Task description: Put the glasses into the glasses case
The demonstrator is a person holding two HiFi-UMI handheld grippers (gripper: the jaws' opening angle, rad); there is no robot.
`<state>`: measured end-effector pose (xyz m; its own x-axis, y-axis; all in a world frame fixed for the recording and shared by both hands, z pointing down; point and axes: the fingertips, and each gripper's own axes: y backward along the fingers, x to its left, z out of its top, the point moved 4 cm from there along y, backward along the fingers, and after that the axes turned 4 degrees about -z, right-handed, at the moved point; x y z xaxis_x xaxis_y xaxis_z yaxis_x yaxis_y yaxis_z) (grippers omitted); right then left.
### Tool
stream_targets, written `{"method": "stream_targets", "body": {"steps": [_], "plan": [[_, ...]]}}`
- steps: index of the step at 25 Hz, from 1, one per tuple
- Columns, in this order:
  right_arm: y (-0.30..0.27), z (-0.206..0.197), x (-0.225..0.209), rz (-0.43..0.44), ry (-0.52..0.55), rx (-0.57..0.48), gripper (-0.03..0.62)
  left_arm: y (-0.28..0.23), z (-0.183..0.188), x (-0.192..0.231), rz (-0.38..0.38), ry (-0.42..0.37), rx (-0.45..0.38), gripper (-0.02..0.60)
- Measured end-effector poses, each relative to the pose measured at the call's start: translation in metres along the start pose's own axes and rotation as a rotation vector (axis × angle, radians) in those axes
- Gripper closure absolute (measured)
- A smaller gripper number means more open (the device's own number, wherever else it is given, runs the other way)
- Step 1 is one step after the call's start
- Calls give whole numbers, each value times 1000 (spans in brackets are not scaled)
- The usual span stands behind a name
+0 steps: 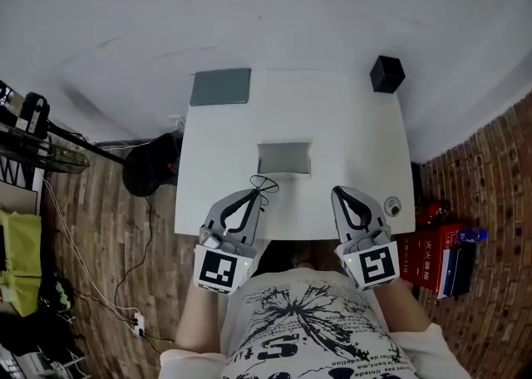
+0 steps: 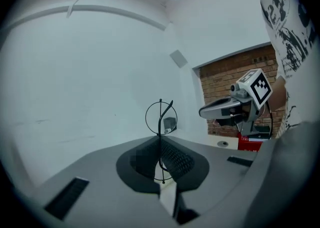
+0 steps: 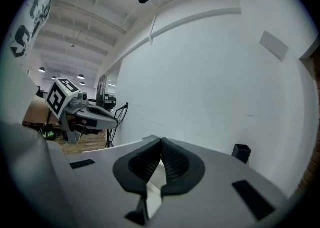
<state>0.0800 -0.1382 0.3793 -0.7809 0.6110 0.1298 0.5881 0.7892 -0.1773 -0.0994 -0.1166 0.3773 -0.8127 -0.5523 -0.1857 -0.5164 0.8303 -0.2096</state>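
Clamped shut in the left gripper [image 2: 161, 147]: thin wire glasses [image 2: 160, 116], sticking out past the tips. Held over the near edge of the table [image 1: 349, 132], just short of the grey case [image 1: 283, 158], possibly open. Right gripper [image 3: 161, 153] pressed closed on nothing, alongside the left.

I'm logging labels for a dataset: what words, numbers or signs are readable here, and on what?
Nothing reads clearly.
Red box on the floor: white characters, too small to read.
T-shirt: printed lettering, too blurred to read.
Marker cubes: black-and-white square patterns, no words.
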Motion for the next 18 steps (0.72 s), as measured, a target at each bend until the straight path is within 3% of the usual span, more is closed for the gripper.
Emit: {"method": "stream_targets", "body": {"steps": [10, 18], "plan": [[-77, -24, -30, -84, -48, 90, 580, -96, -62, 45, -250, -24, 243, 566], [-102, -50, -47, -137, -98, 160, 580, -151, -99, 57, -437, -127, 372, 566]]}}
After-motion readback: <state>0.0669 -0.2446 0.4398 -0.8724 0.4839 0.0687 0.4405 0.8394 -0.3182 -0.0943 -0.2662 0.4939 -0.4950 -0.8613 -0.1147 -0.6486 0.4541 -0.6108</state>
